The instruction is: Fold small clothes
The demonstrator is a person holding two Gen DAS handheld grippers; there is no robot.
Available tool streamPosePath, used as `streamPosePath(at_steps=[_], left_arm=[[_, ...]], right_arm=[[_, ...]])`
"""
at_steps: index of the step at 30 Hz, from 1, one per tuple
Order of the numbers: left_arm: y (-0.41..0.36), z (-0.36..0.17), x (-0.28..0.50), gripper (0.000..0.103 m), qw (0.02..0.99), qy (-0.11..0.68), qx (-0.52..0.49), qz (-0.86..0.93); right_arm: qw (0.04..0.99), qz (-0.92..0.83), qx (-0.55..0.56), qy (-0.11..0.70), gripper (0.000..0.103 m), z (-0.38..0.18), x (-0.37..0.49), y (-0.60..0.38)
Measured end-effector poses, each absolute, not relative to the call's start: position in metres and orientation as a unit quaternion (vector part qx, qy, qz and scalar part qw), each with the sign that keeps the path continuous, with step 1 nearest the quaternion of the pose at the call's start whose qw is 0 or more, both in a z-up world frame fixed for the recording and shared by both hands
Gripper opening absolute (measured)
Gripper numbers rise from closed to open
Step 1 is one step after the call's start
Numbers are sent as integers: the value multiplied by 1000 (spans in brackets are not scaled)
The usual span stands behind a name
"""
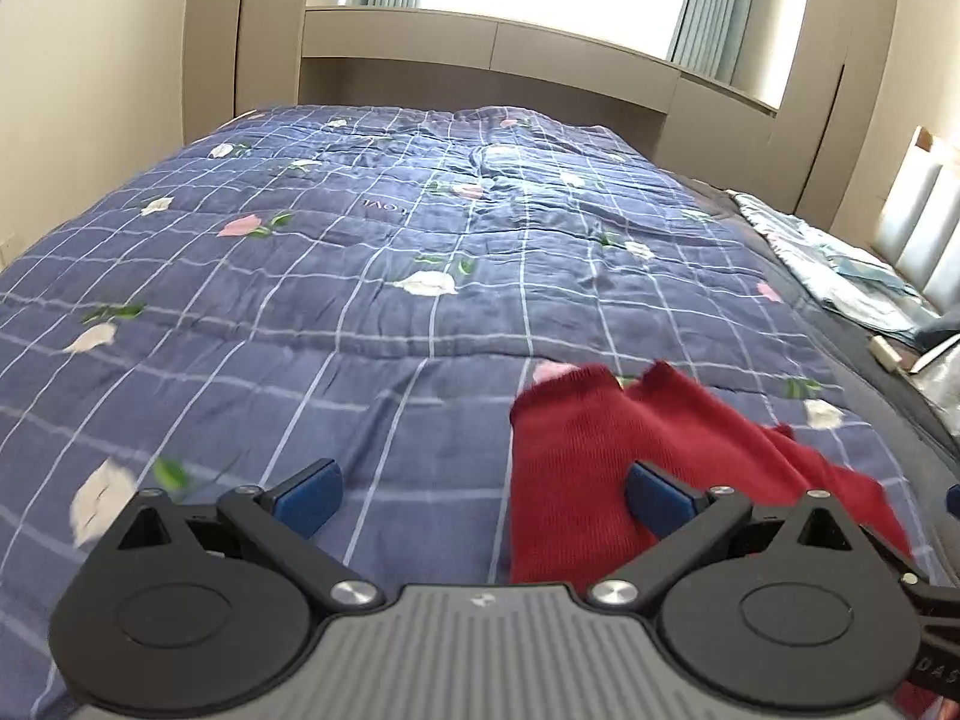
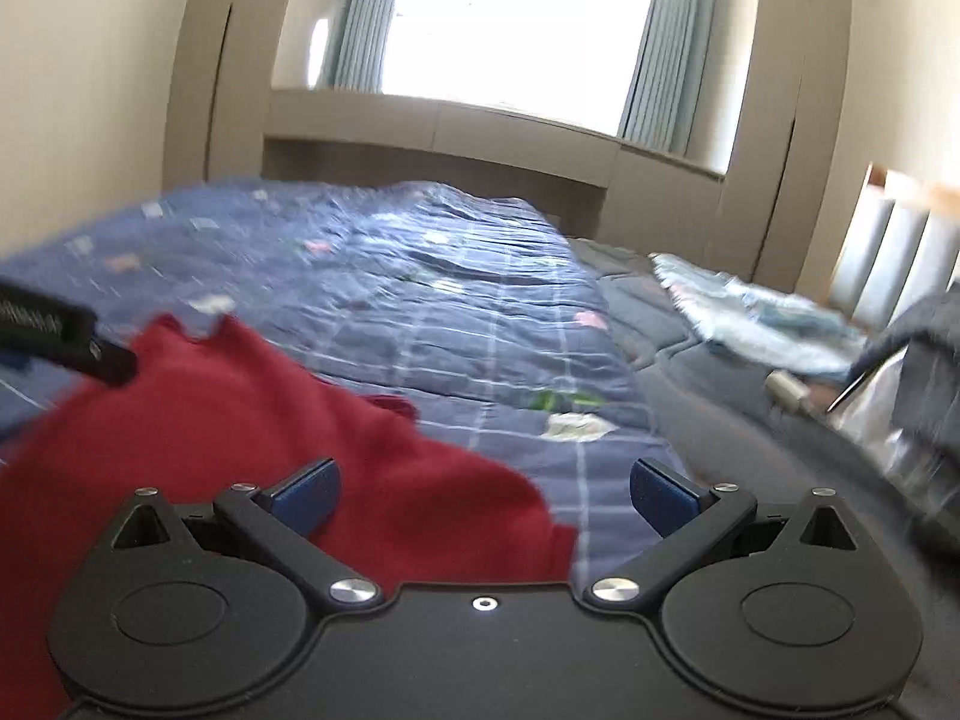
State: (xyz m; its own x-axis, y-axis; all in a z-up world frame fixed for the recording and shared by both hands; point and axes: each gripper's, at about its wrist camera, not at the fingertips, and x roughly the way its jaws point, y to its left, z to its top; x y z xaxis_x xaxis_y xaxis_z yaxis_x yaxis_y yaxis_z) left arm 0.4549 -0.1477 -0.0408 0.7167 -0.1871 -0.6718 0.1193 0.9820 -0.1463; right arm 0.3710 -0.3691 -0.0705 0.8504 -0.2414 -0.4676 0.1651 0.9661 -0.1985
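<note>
A small dark red knitted garment (image 1: 576, 456) lies on the blue checked quilt (image 1: 360, 276), spread with its far edge rumpled. My left gripper (image 1: 483, 495) is open above the quilt, its right finger over the garment's left part. In the right wrist view the garment (image 2: 240, 420) fills the lower left. My right gripper (image 2: 483, 495) is open and empty, its left finger over the garment's right part. The left gripper's black body (image 2: 54, 330) shows at the left edge.
The quilt (image 2: 450, 312) has a flower pattern and covers most of the bed. A light blue folded cloth (image 1: 840, 264) and small items lie on the dark sheet at the right. A wooden headboard wall (image 1: 480, 72) and window stand beyond.
</note>
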Motion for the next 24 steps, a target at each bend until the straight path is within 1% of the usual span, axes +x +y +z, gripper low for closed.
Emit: streamPosePath(at_steps=[4,8,16,24], left_arm=[[-155,-57,473,103,922,376,-44,-79],[-159,-73,479,103,917,387,-49,-81],[-156,-87,489,103,911,398,-70,-84],[-160,-94,487,103,915,390,-67,-79]], right_arm=[[950,-143,-91,261,102,-91,385,-381],[950,-147,-42,271,102,-107,388,-399],[948,-146,1,284,102,-116,392,-410],[947,-143,17,288,102,-118,393,-415]])
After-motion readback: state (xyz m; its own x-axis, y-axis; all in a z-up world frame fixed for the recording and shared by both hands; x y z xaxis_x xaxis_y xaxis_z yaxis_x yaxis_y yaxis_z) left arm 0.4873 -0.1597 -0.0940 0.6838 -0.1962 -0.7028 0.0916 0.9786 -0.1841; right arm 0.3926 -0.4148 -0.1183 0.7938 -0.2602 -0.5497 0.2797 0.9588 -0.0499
